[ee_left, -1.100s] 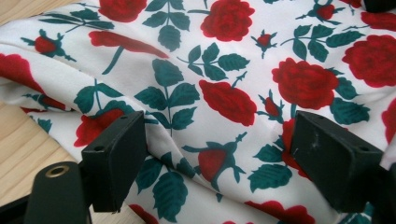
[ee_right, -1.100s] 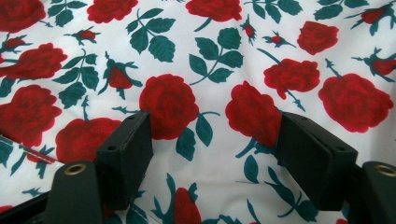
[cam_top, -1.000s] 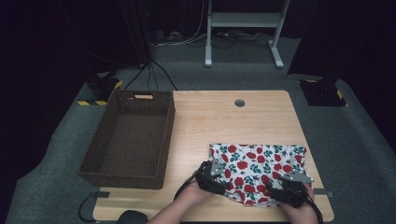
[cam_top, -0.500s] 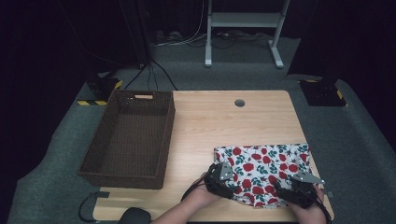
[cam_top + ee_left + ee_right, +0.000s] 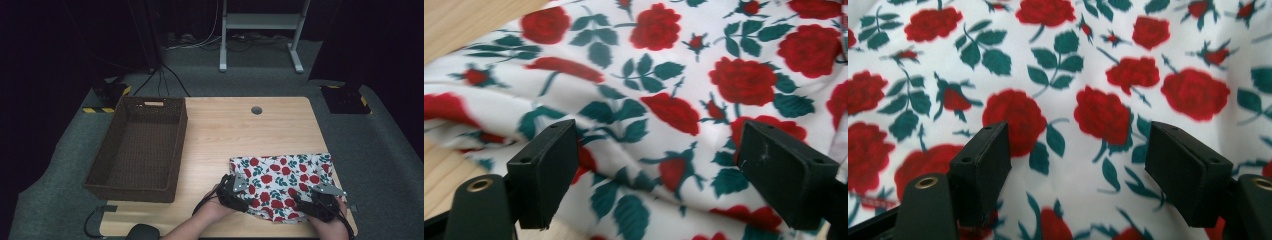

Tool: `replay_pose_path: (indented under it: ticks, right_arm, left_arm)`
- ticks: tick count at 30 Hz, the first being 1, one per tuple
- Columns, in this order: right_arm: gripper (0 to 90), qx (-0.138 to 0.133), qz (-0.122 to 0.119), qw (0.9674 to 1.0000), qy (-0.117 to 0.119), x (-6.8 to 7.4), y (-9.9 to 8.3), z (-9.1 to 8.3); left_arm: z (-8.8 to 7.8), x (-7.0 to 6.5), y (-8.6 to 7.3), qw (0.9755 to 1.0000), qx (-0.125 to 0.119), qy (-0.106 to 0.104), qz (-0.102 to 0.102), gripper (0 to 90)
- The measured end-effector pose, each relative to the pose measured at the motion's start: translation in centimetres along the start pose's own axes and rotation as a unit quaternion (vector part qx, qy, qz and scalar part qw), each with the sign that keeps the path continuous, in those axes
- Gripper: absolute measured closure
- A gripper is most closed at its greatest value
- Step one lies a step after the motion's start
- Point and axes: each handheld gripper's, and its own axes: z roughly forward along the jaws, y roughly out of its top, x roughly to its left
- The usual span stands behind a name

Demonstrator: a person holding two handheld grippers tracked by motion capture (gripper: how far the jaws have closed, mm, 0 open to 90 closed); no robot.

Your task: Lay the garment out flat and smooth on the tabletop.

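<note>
A white cloth [image 5: 285, 182] printed with red roses and green leaves lies spread on the front right part of the wooden table [image 5: 235, 135]. My left gripper [image 5: 236, 194] rests at the cloth's near left edge, and my right gripper [image 5: 320, 204] at its near right edge. In the left gripper view the cloth [image 5: 674, 85] lies rumpled under the left gripper [image 5: 656, 160], whose jaws stand wide apart and open. In the right gripper view the cloth [image 5: 1073, 65] lies flat under the right gripper [image 5: 1078, 155], which is also open, with no fold pinched between its pads.
A dark brown wicker basket [image 5: 107, 165] stands on the table's left side. A round cable hole [image 5: 256, 110] sits near the far edge. The cloth's right side reaches the table's right edge. Dark floor, cables and a metal stand lie beyond.
The cloth and both grippers have shifted slightly to the right along the table's near edge. Both pairs of jaws look as wide as before.
</note>
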Motion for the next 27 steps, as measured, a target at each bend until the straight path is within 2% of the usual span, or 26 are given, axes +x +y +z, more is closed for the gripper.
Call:
replay_pose_path:
  ticks: [4,7,13,18,21,23,27]
  right_arm:
    - [25.5,-0.015,-0.016,0.9998,0.004,0.8,1.1,0.1]
    - [25.2,-0.022,-0.031,0.9991,0.021,1.8,1.9,0.5]
    - [25.2,-0.019,-0.053,0.9966,0.060,4.2,3.1,2.2]
    - [24.6,-0.011,-0.073,0.9940,0.081,5.7,3.3,3.2]
    - [21.7,-0.003,-0.079,0.9932,0.085,6.1,3.0,3.7]
    - [19.9,-0.006,-0.083,0.9928,0.086,6.2,2.9,3.7]
    - [17.4,-0.016,-0.087,0.9921,0.089,6.2,2.6,3.8]
  left_arm:
    - [-1.1,0.9,-0.6,0.9997,-0.003,0.018,-0.016,17.1]
    - [-2.1,1.8,-1.3,0.9990,-0.005,0.034,-0.030,17.0]
    - [-3.6,3.6,-3.1,0.9953,0.001,0.072,-0.065,16.9]
    - [-4.0,4.5,-4.2,0.9919,0.011,0.098,-0.081,16.9]
    - [-4.1,4.9,-4.5,0.9907,0.015,0.101,-0.089,16.0]
    - [-4.1,5.1,-4.5,0.9902,0.017,0.096,-0.100,15.8]
    - [-4.1,5.3,-4.5,0.9899,0.021,0.091,-0.107,14.4]
